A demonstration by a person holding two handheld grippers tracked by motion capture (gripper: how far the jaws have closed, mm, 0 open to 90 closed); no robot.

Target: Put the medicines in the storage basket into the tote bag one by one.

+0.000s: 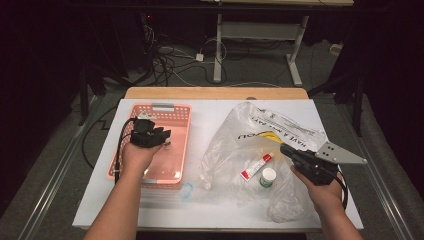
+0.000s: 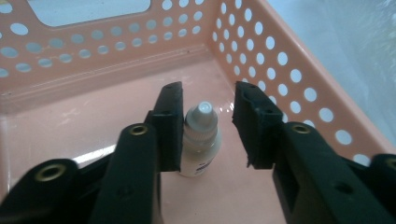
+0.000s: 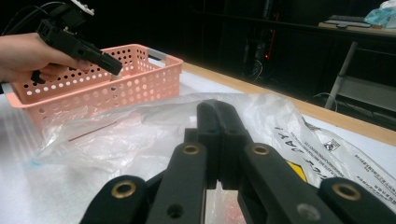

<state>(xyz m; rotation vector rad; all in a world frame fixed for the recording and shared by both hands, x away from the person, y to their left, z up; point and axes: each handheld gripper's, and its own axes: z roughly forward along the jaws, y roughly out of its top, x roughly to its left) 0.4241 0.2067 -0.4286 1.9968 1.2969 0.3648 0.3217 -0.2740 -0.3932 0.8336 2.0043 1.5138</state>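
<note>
Left gripper (image 2: pixel 208 126) down inside pink basket (image 2: pixel 289 70), jaws spread either side of small white dropper bottle (image 2: pixel 201 140) standing upright on basket floor, gap at one pad; right gripper (image 3: pixel 217 135) pressed together, empty, over clear plastic bag (image 3: pixel 140 130) on counter (image 1: pixel 200 210).

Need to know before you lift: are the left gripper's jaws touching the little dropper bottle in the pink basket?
Partly touching. In the left gripper view the dropper bottle meets one pad of the left gripper; a clear gap remains to the other. It stands inside the pink basket.
</note>
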